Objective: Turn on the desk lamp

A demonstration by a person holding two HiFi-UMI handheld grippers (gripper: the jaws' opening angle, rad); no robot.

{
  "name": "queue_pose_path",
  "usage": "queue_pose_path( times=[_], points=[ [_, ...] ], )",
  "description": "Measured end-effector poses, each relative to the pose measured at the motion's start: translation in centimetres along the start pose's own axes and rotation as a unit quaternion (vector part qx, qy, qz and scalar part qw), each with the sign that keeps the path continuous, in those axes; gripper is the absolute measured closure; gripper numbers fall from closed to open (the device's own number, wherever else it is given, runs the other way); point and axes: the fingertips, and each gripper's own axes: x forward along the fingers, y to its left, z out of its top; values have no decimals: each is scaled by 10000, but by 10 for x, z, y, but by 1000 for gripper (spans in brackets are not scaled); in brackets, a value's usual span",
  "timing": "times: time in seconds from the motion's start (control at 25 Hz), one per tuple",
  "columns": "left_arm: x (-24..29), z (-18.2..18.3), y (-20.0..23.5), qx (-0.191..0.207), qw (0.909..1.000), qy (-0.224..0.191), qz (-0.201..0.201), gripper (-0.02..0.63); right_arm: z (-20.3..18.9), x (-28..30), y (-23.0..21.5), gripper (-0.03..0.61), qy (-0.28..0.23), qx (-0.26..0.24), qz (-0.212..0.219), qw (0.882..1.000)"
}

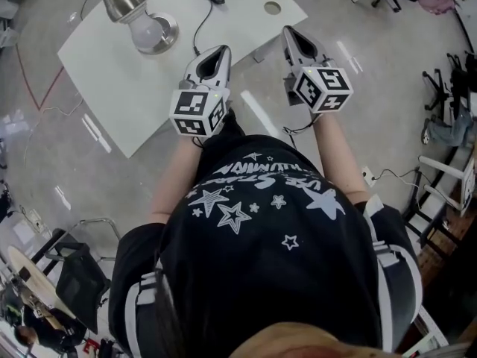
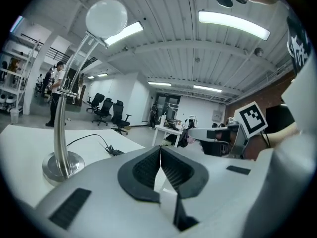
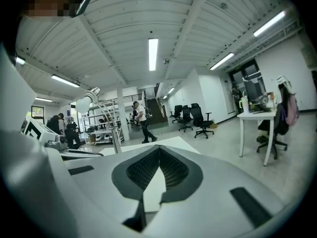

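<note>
- A white table stands on a glossy grey floor.
- Beyond the table, black office chairs and a white desk stand well apart from it.
- Above the table, long tube lights glow on a ribbed white ceiling.

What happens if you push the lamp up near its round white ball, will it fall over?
Probably it would wobble rather than topple: the desk lamp stands on a wide metal base that looks heavy. A push high at the white globe seems riskier, since the tall stem leans. The globe may be breakable.
</note>
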Motion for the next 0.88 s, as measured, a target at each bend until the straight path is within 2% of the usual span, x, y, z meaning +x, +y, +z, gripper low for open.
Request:
queue_pose_path(
  times=[0.28,0.52,0.72,0.88],
  points=[
    [34,-4,22,-39,9998,171,-104,601,12,48,-5,572,6,-61,61,10000],
    [52,0,28,49,9995,244,-170,601,19,67,-19,572,-57,94,54,9999],
    [76,-1,21,75,9994,324,-56,601,27,80,-40,572,-25,101,232,9997],
    [79,-3,30,50,9993,325,165,601,24,98,-35,572,59,66,533,9985]
  ],
)
